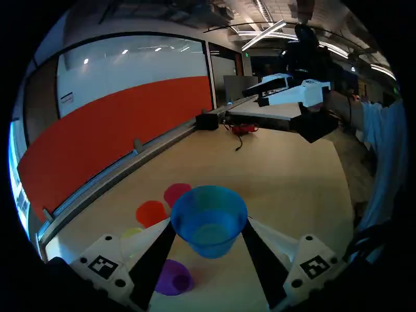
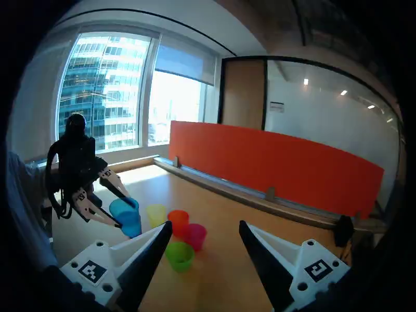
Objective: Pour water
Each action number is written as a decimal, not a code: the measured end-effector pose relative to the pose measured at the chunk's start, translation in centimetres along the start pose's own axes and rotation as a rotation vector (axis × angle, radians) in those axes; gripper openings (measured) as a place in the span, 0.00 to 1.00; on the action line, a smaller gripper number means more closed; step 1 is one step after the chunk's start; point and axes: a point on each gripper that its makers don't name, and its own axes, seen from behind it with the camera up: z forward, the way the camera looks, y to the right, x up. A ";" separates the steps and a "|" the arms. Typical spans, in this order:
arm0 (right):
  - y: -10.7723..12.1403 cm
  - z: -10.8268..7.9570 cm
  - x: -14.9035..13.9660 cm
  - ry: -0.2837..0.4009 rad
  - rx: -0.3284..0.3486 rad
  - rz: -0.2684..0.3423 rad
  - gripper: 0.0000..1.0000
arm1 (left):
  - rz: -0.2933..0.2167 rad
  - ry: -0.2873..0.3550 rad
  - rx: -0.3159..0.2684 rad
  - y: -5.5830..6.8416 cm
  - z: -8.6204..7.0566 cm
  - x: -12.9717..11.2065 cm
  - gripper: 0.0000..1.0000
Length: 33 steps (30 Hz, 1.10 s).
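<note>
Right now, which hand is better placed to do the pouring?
Left. The left tool grips the blue cup beside the coloured cups on the table; the right tool is open and holds nothing.

This is an office. A long wooden worktop (image 1: 291, 171) has an orange screen (image 2: 291, 161) along it. Big windows (image 2: 104, 93) look out on tall towers. There is a glass-walled room (image 2: 322, 104) and long strip lights (image 1: 265, 34) overhead.

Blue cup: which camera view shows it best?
The left gripper view. The blue cup sits close and central, held between the fingers of the left tool, its open mouth facing the camera. The right gripper view shows it small and far off, from the side, partly hidden by that tool.
</note>
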 end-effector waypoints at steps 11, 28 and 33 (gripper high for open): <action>-0.8 0.8 -1.2 -0.027 0.024 -0.006 0.99 | -0.030 0.052 0.036 -1.3 -1.5 1.4 0.85; -2.9 3.2 -5.1 -0.104 0.083 -0.022 0.99 | -0.055 0.141 0.104 -3.5 -4.6 3.3 0.85; -3.3 3.7 -6.5 -0.128 0.094 -0.028 1.00 | -0.062 0.164 0.123 -4.2 -5.6 3.8 0.85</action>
